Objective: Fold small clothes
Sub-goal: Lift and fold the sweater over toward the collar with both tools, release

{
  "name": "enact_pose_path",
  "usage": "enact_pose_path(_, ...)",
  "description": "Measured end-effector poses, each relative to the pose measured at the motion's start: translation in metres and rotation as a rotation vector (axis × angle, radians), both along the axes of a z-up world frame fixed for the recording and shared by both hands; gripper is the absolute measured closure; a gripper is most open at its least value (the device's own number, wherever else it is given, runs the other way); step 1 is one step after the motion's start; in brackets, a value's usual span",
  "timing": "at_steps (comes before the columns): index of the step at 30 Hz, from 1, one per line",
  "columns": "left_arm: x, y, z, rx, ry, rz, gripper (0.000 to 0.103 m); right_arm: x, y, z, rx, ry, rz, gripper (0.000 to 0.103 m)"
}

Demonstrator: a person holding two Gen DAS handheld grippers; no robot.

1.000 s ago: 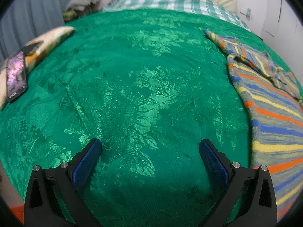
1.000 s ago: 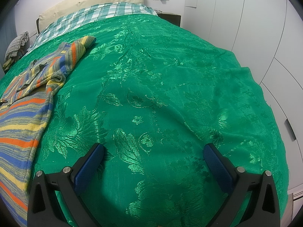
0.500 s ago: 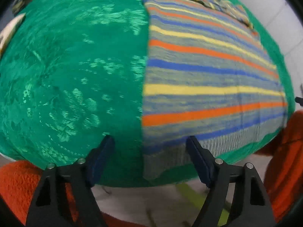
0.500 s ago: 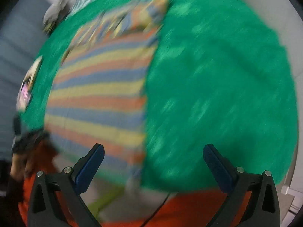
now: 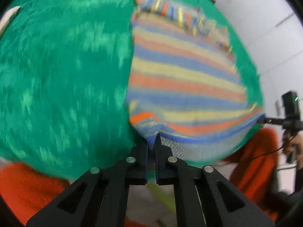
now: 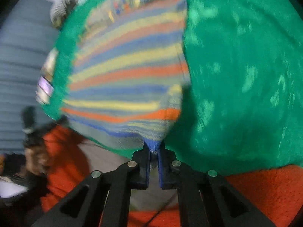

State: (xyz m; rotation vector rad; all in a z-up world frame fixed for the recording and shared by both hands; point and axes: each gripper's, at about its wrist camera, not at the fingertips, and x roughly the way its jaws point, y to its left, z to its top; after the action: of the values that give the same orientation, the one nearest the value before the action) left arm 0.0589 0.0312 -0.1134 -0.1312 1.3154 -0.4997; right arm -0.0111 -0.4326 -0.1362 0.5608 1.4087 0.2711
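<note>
Folding has barely begun: a striped sweater [image 5: 185,79] in orange, yellow, blue and grey lies spread flat on a bed covered by a green patterned bedspread [image 5: 62,71], with no fold made in its body yet. Both pairs of tongs have just been closing and now pinch the near hem, one at each bottom corner. The left tongs [image 5: 151,143] are clamped on the hem's left corner, the knit bunched between the blue pads, and the right tongs [image 6: 153,149] are clamped on the opposite corner in the same way. Both corners appear to be lifted slightly off the bedspread, so the first fold, likely carrying the hem up toward the collar end, looks about to start; every fold remains to be done. Both pictures are smeared by motion, so fine detail is lost. The left wrist view alone shows white wall panels and, at its right edge, the other handheld device with a small green light, held by a hand beside an orange sleeve [image 5: 253,160]. The right wrist view alone shows a grey curtain [image 6: 20,60], a phone-like object [image 6: 44,87] at the bed's far edge, and a blurred hand.
</note>
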Motion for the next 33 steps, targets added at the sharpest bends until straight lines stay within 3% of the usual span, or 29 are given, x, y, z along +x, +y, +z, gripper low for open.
enact_pose_path(3,0.063,0.0,0.028,-0.063,-0.034,0.024,0.1,0.037,-0.017,0.03,0.068,-0.081,-0.05,0.096)
enact_pose_path(6,0.145,-0.018,0.052,-0.033,-0.107,0.039,0.1,0.094,-0.034,0.053,0.086,-0.167,-0.105,0.096)
enact_pose_path(7,0.161,-0.029,0.052,-0.024,-0.12,0.042,0.1,0.127,-0.045,0.06,0.079,-0.207,-0.131,0.096)
enact_pose_path(8,0.202,-0.042,0.052,-0.011,-0.133,0.042,0.099,0.149,-0.054,0.061,0.077,-0.226,-0.157,0.096)
enact_pose_path(10,0.253,-0.058,0.041,0.005,-0.145,0.065,0.092,0.207,-0.076,0.058,0.069,-0.277,-0.216,0.096)
enact_pose_path(11,0.284,-0.067,0.03,0.026,-0.141,0.102,0.072,0.237,-0.084,0.05,0.094,-0.303,-0.241,0.093)
enact_pose_path(12,0.299,-0.071,0.021,0.051,-0.124,0.137,0.043,0.262,-0.095,0.04,0.112,-0.33,-0.285,0.082)
enact_pose_path(13,0.316,-0.071,0.01,0.099,-0.108,0.199,0.037,0.279,-0.105,0.032,0.094,-0.355,-0.335,0.075)
enact_pose_path(14,0.321,-0.071,0.005,0.117,-0.112,0.222,0.037,0.29,-0.112,0.02,0.051,-0.363,-0.396,0.057)
enact_pose_path(17,0.316,-0.064,0.004,0.072,-0.145,0.217,0.036,0.294,-0.116,-0.006,0.053,-0.328,-0.436,0.057)
enact_pose_path(20,0.282,-0.061,0.008,0.06,-0.204,0.18,0.033,0.278,-0.102,-0.004,-0.053,-0.379,-0.352,0.057)
enact_pose_path(22,0.254,-0.067,0.007,0.052,-0.234,0.136,0.026,0.264,-0.088,0.004,-0.138,-0.413,-0.265,0.057)
enact_pose_path(24,0.225,-0.08,-0.007,0.117,-0.254,0.061,0.025,0.244,-0.07,0.013,-0.154,-0.473,-0.145,0.057)
enact_pose_path(27,0.197,-0.092,-0.047,0.411,-0.256,-0.031,0.024,0.231,-0.029,-0.005,-0.15,-0.453,0.05,0.054)
enact_pose_path(28,0.189,-0.083,-0.053,0.429,-0.271,-0.034,0.022,0.228,-0.018,-0.025,-0.218,-0.383,0.127,0.055)
enact_pose_path(29,0.184,-0.075,-0.05,0.431,-0.287,-0.011,0.016,0.224,-0.013,-0.043,-0.317,-0.319,0.186,0.062)
enact_pose_path(30,0.18,-0.067,-0.045,0.447,-0.288,0.022,0.013,0.216,-0.013,-0.044,-0.364,-0.343,0.201,0.068)
enact_pose_path(33,0.161,-0.048,-0.018,0.416,-0.3,0.091,0.015,0.2,-0.018,-0.025,-0.459,-0.328,0.101,0.057)
